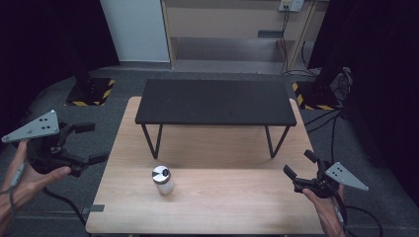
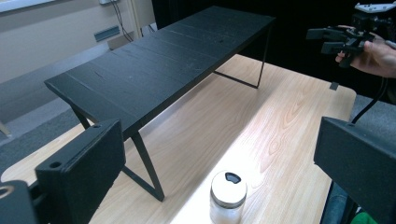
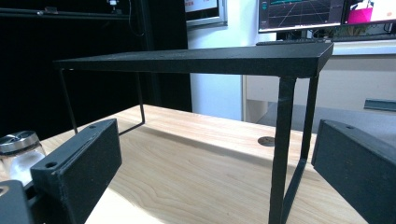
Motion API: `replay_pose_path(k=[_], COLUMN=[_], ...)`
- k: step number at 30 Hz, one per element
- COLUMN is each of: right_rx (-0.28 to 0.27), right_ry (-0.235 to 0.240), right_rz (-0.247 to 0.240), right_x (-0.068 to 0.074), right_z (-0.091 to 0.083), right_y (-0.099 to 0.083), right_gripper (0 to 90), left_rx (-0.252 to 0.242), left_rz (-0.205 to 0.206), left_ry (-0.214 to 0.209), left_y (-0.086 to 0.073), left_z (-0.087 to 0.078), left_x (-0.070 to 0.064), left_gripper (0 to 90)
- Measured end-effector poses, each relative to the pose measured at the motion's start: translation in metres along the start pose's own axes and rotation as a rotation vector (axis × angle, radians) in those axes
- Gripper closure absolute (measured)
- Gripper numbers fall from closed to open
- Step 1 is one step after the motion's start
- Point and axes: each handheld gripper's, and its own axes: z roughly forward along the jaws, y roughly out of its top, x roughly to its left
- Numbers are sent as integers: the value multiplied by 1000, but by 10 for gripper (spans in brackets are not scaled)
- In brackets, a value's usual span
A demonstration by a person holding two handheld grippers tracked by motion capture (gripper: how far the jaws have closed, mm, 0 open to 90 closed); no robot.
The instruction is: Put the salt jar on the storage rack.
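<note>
- One wooden table (image 1: 237, 207), light in grain.
- One black shelf riser (image 1: 215, 101) standing on it, with two bent-wire legs showing in the high view.
- One glass shaker jar (image 1: 162, 180) with a metal lid.
- Two handheld grippers: the left gripper (image 1: 91, 143) and the right gripper (image 1: 300, 165), each with two black jaws set apart.
- Two grey three-cornered plates, one atop each gripper.
- Two hands, one on each gripper.
- Two yellow-and-black striped floor bases (image 1: 90, 92) behind the table.
- Two monitors (image 3: 301, 14) lit in the right gripper view.
</note>
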Motion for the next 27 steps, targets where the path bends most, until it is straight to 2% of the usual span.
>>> replay_pose_path(k=[11,27], right_rx=[-4,-9], right_ry=[3,6], right_rz=[0,1], right_x=[0,0], right_z=[0,-1], right_y=[0,0], right_gripper=[17,20], left_rx=[19,31], left_rz=[19,30], left_ry=[-28,-41], left_y=[5,6], left_z=[5,5], left_x=[1,2], left_gripper=[13,16])
